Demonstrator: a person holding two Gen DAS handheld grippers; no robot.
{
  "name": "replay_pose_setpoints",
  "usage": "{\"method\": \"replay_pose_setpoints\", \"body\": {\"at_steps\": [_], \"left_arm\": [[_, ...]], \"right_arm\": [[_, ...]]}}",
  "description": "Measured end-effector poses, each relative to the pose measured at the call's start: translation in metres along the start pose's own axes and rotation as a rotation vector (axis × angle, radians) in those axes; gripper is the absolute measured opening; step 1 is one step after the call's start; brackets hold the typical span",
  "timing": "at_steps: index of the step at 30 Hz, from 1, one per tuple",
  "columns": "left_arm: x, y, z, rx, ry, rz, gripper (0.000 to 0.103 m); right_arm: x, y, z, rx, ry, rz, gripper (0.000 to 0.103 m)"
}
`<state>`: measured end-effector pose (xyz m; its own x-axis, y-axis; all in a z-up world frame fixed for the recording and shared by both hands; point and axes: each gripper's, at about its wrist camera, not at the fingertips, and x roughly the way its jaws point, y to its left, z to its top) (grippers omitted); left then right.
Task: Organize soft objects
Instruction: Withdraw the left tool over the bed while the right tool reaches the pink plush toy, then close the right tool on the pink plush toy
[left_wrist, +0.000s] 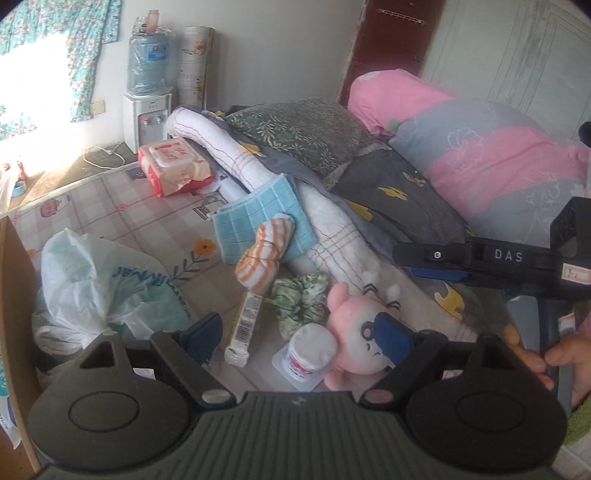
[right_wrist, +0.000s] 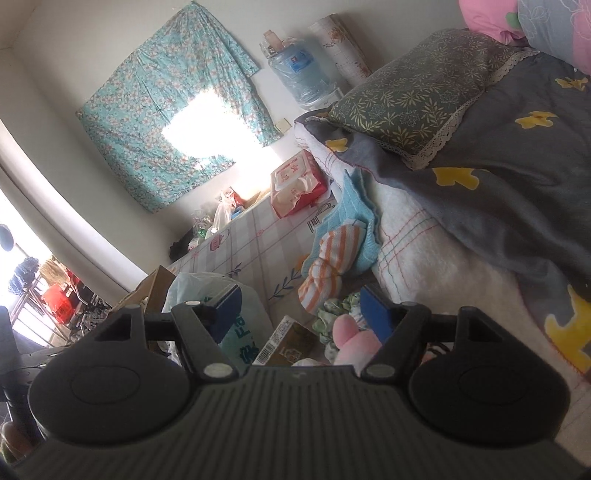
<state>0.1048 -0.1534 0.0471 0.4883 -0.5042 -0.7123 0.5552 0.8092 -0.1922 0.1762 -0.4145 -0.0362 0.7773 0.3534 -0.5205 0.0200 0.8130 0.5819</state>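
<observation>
the pink plush toy (left_wrist: 356, 334) lay on the patterned bed sheet (left_wrist: 122, 218), and everything else is best placed from it. it was a small soft animal, pale pink with a white face, stitched dark lashes and small ears or horns on top, lying on its side with its long axis running roughly from the lower left up toward the right. its head end sat just behind the right-hand blue pad of the left gripper (left_wrist: 301, 334), so the toy lay slightly right of that gripper's centre line — the nearer tool by a judgement from both views. the left gripper's fingers stood wide apart and held nothing. the right gripper (right_wrist: 301, 314) was likewise spread wide and empty; in its view the toy (right_wrist: 354, 341) showed low between the fingers, partly hidden by the right one.

just left of the toy stood a small white jar (left_wrist: 310, 349), touching or nearly so — hard to tell. beyond the toy lay a green scrunchie (left_wrist: 301, 299), and left of that a long narrow box (left_wrist: 245, 325). farther up sat a striped orange-and-white cloth (left_wrist: 264, 254) resting on a blue checked cloth (left_wrist: 264, 218). a white plastic bag (left_wrist: 99, 284) lay well to the toy's left, and a rolled white blanket (left_wrist: 325, 225) ran behind it.
</observation>
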Motion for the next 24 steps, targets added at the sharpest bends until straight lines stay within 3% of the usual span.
{"method": "replay_pose_setpoints", "body": {"at_steps": [6, 11, 20, 24], "left_arm": [[0.033, -0.028, -0.019, 0.088, 0.052, -0.099, 0.078], [0.062, -0.040, -0.015, 0.156, 0.096, -0.157, 0.077], [0.122, -0.049, -0.002, 0.220, 0.213, -0.148, 0.078], [0.128, -0.055, 0.000, 0.245, 0.205, -0.151, 0.081]], "right_arm": [[-0.009, -0.035, -0.031, 0.069, 0.059, -0.053, 0.072], [-0.007, -0.055, -0.045, 0.162, 0.100, -0.066, 0.073], [0.032, -0.066, -0.045, 0.211, 0.179, -0.102, 0.074], [0.048, -0.066, -0.045, 0.216, 0.210, -0.105, 0.074]]}}
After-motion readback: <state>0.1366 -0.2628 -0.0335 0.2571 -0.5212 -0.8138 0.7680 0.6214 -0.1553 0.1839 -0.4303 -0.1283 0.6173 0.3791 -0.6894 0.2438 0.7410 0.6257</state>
